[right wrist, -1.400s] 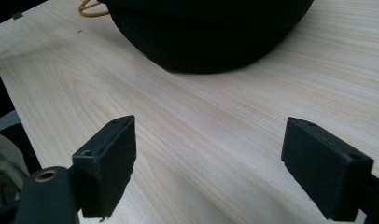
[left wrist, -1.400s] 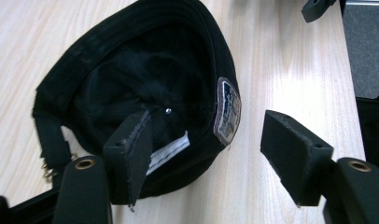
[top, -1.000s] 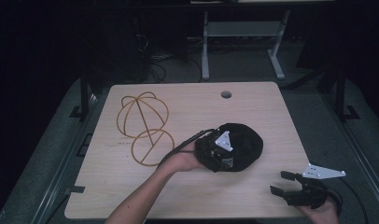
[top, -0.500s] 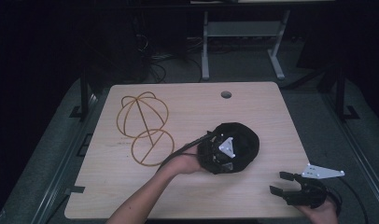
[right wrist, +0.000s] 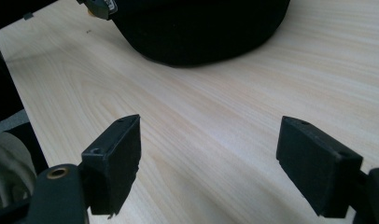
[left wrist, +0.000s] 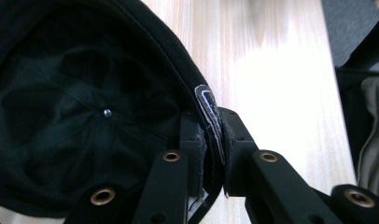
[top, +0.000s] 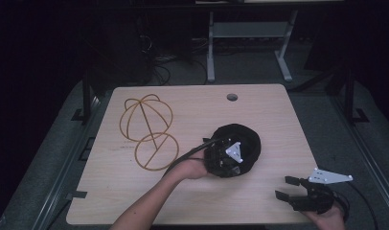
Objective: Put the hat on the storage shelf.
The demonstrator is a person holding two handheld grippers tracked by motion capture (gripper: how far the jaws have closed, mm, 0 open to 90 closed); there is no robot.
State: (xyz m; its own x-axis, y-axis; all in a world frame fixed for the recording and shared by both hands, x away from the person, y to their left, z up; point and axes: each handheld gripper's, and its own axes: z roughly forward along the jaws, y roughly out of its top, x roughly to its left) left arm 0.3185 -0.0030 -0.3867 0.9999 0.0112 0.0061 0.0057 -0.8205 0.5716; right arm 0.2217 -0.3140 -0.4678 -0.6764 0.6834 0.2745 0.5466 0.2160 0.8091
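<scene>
At the near right edge of the desk [top: 192, 115], the right gripper [top: 292, 189] sits in the person's hand with its jaws wide apart and nothing between them; in the right gripper view they frame bare wood, with the cap [right wrist: 197, 28] lying farther off.

Toward the middle, the left gripper [top: 221, 160] lies over the near side of the black cap [top: 238, 148]. Its jaws have just been closing and are now clamped on the cap's rim. In the left gripper view the two jaws pinch the rim edge [left wrist: 211, 126] between them, and the hollow inside of the cap [left wrist: 85, 116] faces the camera, with a small metal stud at the crown. The cap rests on the desk right of centre.

Farther left, well apart from the cap, stands a wire frame [top: 147, 129] of gold hoops, domed at the back with a flat ring toward the front.

At the far edge is a round hole [top: 232, 97] in the desk.
</scene>
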